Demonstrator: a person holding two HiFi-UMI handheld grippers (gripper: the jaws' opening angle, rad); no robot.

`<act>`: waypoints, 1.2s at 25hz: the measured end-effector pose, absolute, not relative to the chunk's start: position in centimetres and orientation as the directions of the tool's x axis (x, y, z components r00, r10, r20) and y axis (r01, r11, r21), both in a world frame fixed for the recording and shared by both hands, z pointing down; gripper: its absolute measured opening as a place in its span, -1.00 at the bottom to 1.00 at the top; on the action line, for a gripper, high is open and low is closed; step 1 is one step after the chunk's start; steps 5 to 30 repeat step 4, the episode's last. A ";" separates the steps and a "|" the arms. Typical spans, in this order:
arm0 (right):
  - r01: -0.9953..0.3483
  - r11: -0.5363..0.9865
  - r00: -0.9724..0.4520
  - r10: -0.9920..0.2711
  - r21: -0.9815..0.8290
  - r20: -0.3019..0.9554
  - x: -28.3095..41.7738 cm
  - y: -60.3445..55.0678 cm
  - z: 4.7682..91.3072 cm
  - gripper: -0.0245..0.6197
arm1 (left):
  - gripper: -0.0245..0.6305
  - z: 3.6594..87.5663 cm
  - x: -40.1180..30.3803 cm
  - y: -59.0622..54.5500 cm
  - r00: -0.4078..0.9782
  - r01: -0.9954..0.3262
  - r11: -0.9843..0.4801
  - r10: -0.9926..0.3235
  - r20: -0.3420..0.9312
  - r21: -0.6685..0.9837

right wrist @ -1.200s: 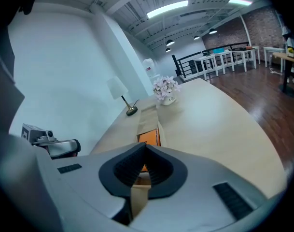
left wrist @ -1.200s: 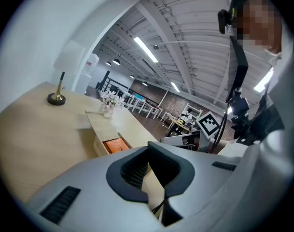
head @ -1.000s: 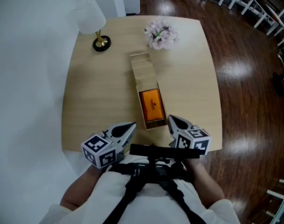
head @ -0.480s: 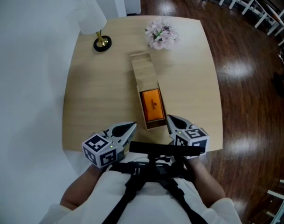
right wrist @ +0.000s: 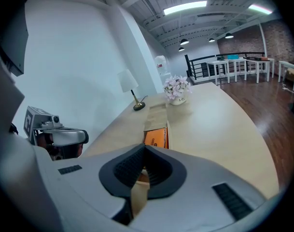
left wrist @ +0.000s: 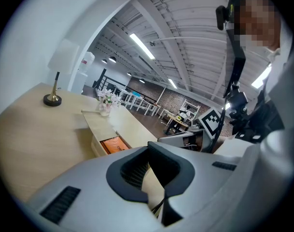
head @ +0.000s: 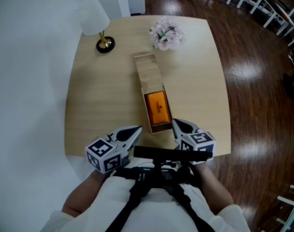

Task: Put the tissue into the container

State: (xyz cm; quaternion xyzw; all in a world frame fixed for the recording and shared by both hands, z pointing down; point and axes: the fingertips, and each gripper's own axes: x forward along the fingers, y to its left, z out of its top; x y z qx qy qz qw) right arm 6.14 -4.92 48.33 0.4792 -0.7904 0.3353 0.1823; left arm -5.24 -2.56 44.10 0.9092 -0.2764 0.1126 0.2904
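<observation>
Orange tissue pack (head: 158, 109) lies inside the wooden container (head: 147, 74), at its 6 o'clock end, where the box is open on top. The 12 o'clock half is covered by plain wood. That container sits lengthwise in the middle of the pale table (head: 103, 95). My left gripper (head: 138, 128) hovers just off the box's near corner at 7 o'clock. My right gripper (head: 175, 123) is just beside the near end at 5 o'clock. Both have their 2 jaws pressed together with nothing between them, as each gripper view shows.

I judge the tissue to be in place already, so the danger now is my own tools. The right tip is so close to the near wall that a careless push could shove the box along the table toward the flowers (head: 166, 34) at 12 o'clock. It could also skew the box toward the lamp (head: 94, 18) at 10 o'clock. If I reach in with closed jaws, I could crumple the pack or drag it back out.
</observation>
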 end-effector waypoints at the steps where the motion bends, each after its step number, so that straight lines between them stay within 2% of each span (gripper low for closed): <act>1: -0.880 0.316 -0.473 -0.636 -0.354 0.610 6.1 -4.9 48.3 -0.97 | -0.94 44.1 -5.3 -2.6 0.822 -0.568 -0.679 -0.437 0.365 0.466; 30: -0.882 0.319 -0.471 -0.637 -0.348 0.611 6.1 -4.9 48.4 -0.97 | -0.94 44.2 -5.3 -2.6 0.821 -0.569 -0.679 -0.438 0.365 0.465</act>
